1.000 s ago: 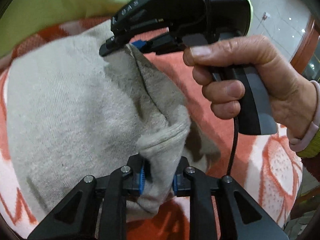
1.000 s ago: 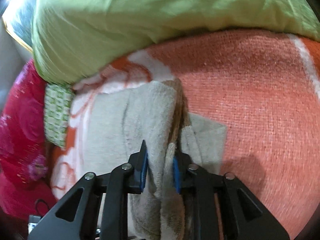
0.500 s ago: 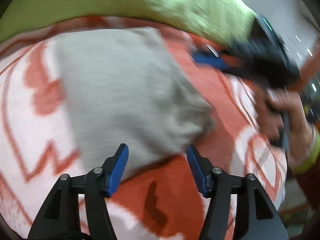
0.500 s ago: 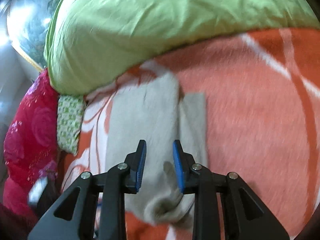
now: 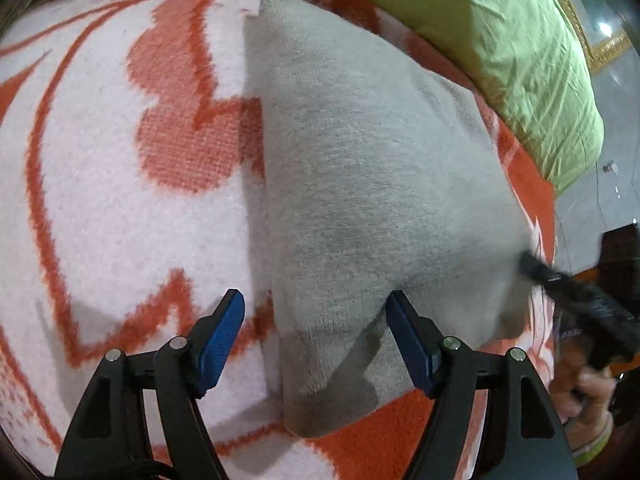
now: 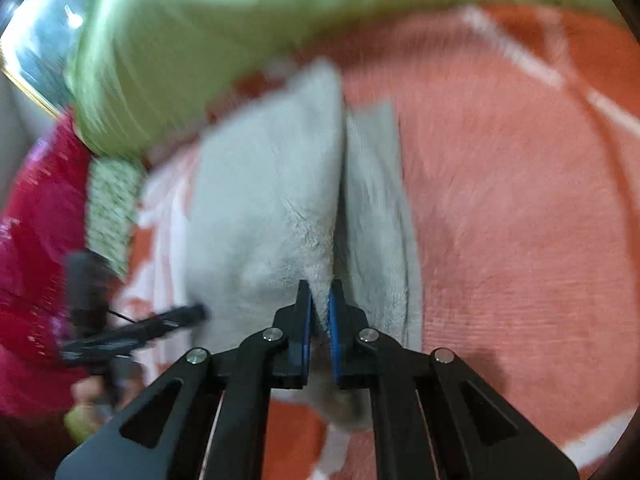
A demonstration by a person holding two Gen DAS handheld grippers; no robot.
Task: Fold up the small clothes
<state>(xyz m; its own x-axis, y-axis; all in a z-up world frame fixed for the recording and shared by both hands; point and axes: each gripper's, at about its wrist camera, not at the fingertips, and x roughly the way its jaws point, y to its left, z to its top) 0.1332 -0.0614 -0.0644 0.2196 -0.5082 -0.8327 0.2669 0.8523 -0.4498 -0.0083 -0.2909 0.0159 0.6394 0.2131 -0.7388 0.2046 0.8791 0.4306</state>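
Right wrist: fingers [image 6: 319, 312] pinch grey garment [image 6: 272, 208]; left fingers [image 5: 316, 316] spread, straddling it.

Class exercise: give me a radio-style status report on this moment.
Left gripper open, just opening, nothing pinched. Right gripper shut on grey garment. Nothing in the way.

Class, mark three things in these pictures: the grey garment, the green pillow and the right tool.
grey garment [image 5: 380, 184], left wrist view, middle of its top face.
green pillow [image 5: 520, 48], left wrist view, its creased cover.
right tool [image 6: 319, 312], right wrist view, between its fingertips.
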